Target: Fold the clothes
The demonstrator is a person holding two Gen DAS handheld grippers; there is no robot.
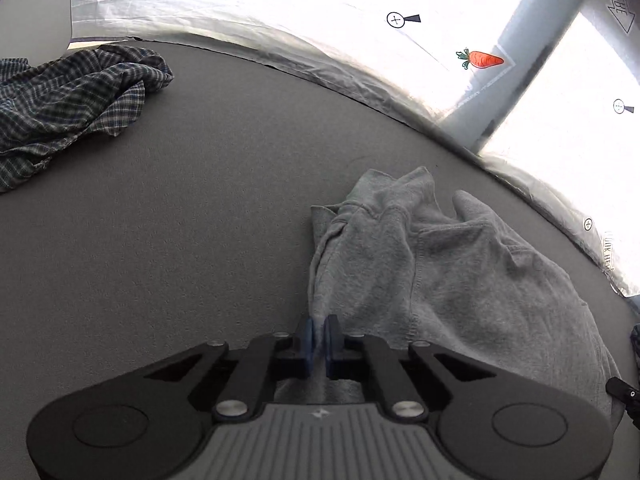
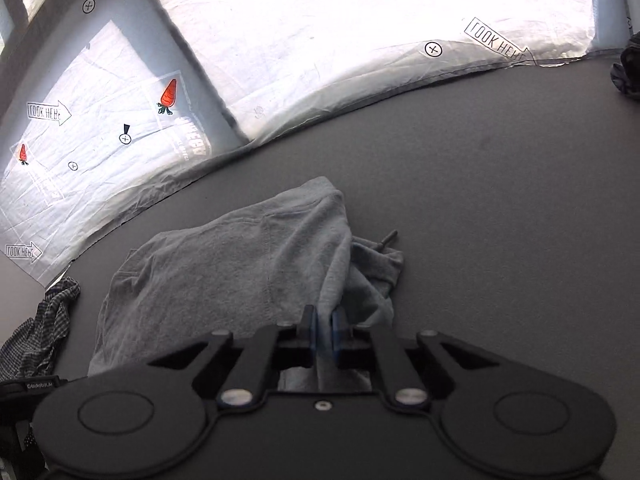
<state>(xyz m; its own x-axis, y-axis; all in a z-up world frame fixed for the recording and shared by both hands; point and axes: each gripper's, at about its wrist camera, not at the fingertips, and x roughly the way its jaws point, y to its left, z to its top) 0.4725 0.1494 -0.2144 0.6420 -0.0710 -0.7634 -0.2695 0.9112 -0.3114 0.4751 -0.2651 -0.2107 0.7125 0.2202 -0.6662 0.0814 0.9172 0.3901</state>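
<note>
The grey garment [image 1: 440, 264] lies bunched on the dark grey table [image 1: 180, 240], reaching forward from both grippers. The left gripper [image 1: 319, 338] pinches its near edge between narrow blue pads; the right gripper [image 2: 325, 332] is likewise clamped on a fold of the same garment [image 2: 248, 264]. Cloth under each tool body is hidden, so what kind of garment it is stays unclear. It is heathered, seamed and rumpled. A plaid shirt [image 1: 68, 104] sits well apart from the garment, near the table's far-left edge.
</note>
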